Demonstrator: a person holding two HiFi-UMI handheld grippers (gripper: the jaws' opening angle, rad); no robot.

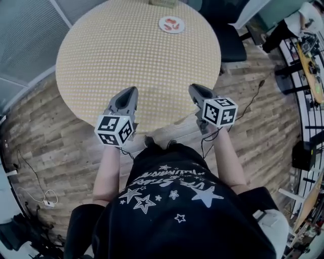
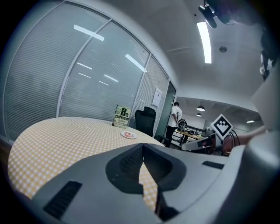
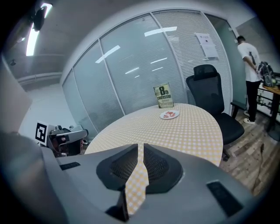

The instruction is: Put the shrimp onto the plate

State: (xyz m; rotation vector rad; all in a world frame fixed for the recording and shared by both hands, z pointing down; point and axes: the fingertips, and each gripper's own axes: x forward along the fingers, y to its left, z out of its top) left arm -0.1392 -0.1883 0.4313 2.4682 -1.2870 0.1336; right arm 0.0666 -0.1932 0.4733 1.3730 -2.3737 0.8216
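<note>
Yellow-checked bench (image 1: 101, 60): left claw (image 1: 133, 89) and right claw (image 1: 192, 87) closed, empty, near edge; shrimp (image 1: 173, 23) seemingly on far plate (image 1: 161, 26); check before reaching.

At the table's (image 1: 126, 66) far edge the book (image 1: 163, 2) is cut off by the head view's top edge. On the plate (image 1: 171, 24) near it, the shrimp (image 1: 173, 23) are red specks, too small to count. The chair (image 1: 229, 43) past the table's right rim also runs off the top.
</note>
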